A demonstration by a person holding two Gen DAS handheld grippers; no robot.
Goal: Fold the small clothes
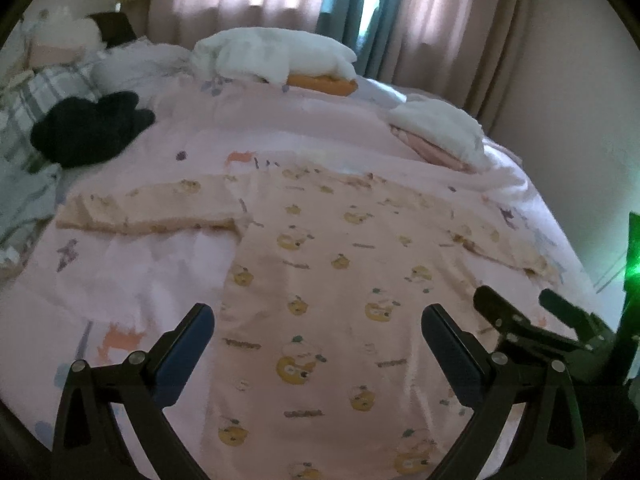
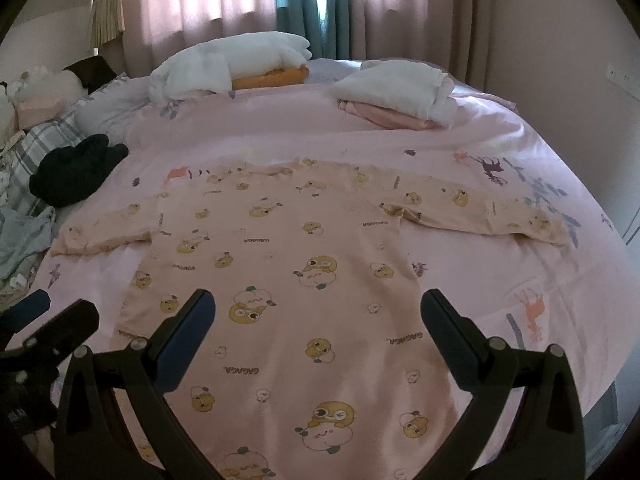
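A small pink long-sleeved shirt point(image 1: 320, 264) printed with yellow cartoon ducks lies flat on the pink bedspread, both sleeves spread out sideways; it also shows in the right wrist view point(image 2: 288, 264). My left gripper point(image 1: 318, 316) is open and empty, hovering over the shirt's lower body. My right gripper point(image 2: 318, 304) is open and empty, over the shirt's lower part. The right gripper also shows at the right edge of the left wrist view point(image 1: 520, 304). The left gripper's fingers point(image 2: 60, 316) show at the lower left of the right wrist view.
A black garment point(image 2: 76, 168) lies at the left of the bed point(image 2: 500, 272). A folded white and pink pile point(image 2: 400, 92) sits at the back right, a white and orange pile point(image 2: 240, 64) at the back. Pillows and curtains lie beyond.
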